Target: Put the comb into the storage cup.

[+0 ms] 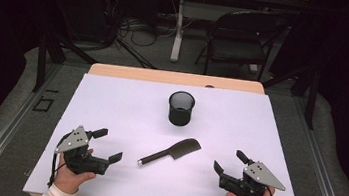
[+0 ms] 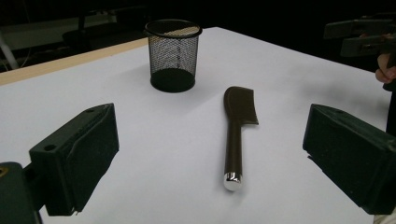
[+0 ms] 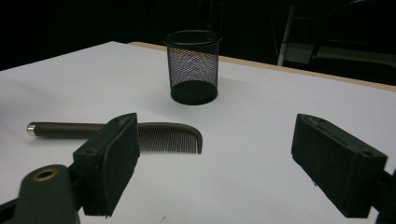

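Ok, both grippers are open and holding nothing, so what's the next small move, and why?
Probably reach the left gripper toward the comb handle: its silver-capped end points that way, the comb lies flat and untouched, and the mesh cup stands upright beyond it.

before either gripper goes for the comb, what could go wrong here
1. The dark comb with the silver-tipped handle lies flat on the white table, so jaws may scrape the surface or push it away.
2. The black mesh cup looks light; a bump could tip it.
3. The left gripper and right gripper, both open, might collide.
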### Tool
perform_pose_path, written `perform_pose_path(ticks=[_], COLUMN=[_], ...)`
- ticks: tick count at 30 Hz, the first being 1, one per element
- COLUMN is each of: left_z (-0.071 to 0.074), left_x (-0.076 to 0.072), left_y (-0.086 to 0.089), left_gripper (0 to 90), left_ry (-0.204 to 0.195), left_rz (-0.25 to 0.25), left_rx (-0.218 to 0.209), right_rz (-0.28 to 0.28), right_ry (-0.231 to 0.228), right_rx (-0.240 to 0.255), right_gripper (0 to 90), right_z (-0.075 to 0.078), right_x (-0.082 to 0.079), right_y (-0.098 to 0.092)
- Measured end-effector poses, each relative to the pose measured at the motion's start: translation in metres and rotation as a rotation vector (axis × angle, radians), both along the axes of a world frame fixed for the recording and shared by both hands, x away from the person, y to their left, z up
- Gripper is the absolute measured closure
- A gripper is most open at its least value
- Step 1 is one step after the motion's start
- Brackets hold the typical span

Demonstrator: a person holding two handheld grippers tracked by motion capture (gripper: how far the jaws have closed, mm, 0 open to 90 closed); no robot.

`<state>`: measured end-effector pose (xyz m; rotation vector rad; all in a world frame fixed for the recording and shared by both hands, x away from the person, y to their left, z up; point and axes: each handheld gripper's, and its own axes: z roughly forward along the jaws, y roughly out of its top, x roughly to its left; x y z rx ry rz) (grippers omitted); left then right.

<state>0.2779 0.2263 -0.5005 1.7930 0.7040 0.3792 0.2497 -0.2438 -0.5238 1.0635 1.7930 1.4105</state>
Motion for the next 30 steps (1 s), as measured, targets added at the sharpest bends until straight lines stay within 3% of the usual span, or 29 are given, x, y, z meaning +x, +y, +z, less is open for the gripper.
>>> perform_pose_path(ticks=[10,18,25,30], left_z=[0.000,0.006,0.010,0.014], left_x=[0.000,0.003,0.007,0.009], left_y=[-0.002,-0.006,-0.008,-0.012], left_gripper=[3.9,3.9,4.0,7.1], left_ry=[0.028,0.058,0.100,0.116], left_rz=[0.001,0.003,0.000,-0.022], left_rx=[0.025,0.077,0.096,0.084], right_rz=[0.011,0.011,0.014,0.014], right_ry=[-0.001,-0.002,0.000,0.000], right_rx=[-0.016,-0.016,-0.014,-0.018], right_gripper=[15.3,15.4,15.4,15.4], right_z=[0.000,0.000,0.001,0.000], right_x=[-0.001,-0.001,-0.002,-0.002], right_y=[0.003,0.003,0.003,0.003])
